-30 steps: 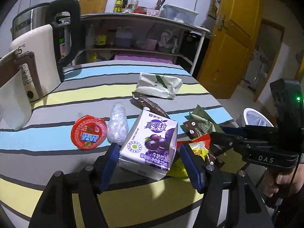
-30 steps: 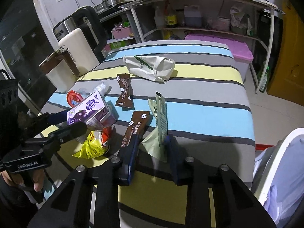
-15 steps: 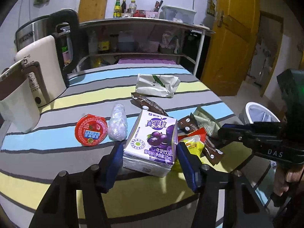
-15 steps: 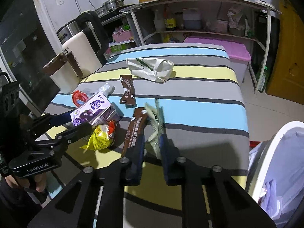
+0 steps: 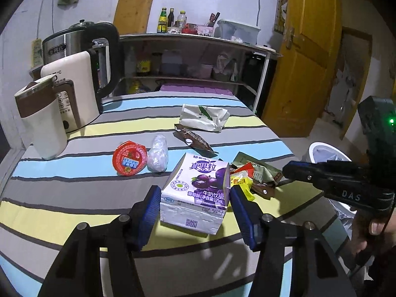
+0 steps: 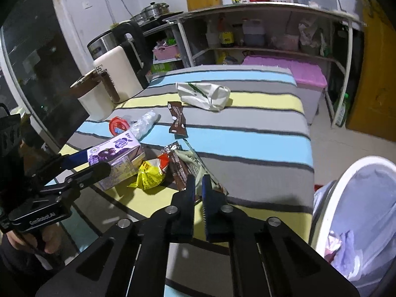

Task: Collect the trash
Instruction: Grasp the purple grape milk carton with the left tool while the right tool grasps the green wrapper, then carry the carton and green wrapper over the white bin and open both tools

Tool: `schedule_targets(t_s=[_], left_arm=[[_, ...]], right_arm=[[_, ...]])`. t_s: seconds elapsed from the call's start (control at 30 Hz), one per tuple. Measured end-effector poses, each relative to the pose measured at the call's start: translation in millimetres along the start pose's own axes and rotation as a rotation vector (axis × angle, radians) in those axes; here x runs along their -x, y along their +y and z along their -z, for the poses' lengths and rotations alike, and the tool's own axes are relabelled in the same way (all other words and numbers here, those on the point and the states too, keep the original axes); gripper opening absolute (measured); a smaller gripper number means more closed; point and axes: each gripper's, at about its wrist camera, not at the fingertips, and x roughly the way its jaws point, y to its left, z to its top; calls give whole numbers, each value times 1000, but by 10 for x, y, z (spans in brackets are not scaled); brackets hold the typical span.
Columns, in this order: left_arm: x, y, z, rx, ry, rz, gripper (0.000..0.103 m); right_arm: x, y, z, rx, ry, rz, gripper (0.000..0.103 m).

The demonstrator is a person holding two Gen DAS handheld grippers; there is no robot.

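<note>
Trash is all over the striped table: purple grape milk carton [image 5: 198, 190] sitting tilted near the front edge, crumpled yellow-red snack bag [image 6: 151, 173] right beside it, brown wrappers [image 6: 177, 121], a pale green wrapper [image 6: 198, 165], a red-lidded jelly cup [image 5: 128, 158], and a crinkled clear plastic cup [image 5: 158, 153].

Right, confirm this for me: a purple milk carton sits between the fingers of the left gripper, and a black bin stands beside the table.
Not quite. The bin is white, not black, as the right wrist view shows. The rest holds: the purple milk carton sits between the fingers of the left gripper, and the bin stands beside the table.
</note>
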Motion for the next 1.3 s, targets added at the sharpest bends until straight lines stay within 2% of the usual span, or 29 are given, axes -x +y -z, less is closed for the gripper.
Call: schedule_targets(t_s=[0.03, 0.07, 0.1, 0.33, 0.4, 0.53, 0.67, 0.9, 1.3], left_arm=[[5, 2, 6, 2, -1, -1, 58], [4, 12, 9, 4, -1, -1, 58], [2, 24, 13, 8, -1, 1, 58], [-52, 112, 26, 33, 6, 1, 58], [-62, 116, 35, 34, 10, 1, 57], [-72, 113, 49, 32, 14, 0, 57], [-46, 99, 62, 36, 12, 0, 57], [106, 48, 84, 37, -13, -4, 57], [478, -139, 81, 34, -70, 20, 57]], right_arm=[[1, 9, -5, 12, -3, 5, 22], [-13, 20, -13, 25, -2, 8, 37], [-42, 21, -22, 31, 2, 7, 43], [-355, -94, -56, 32, 81, 15, 42], [-444, -107, -51, 29, 106, 0, 31], [-430, -97, -33, 33, 95, 6, 26], [-338, -101, -11, 21, 78, 6, 18], [-128, -91, 74, 2, 57, 4, 17], [467, -34, 213, -38, -36, -4, 16]])
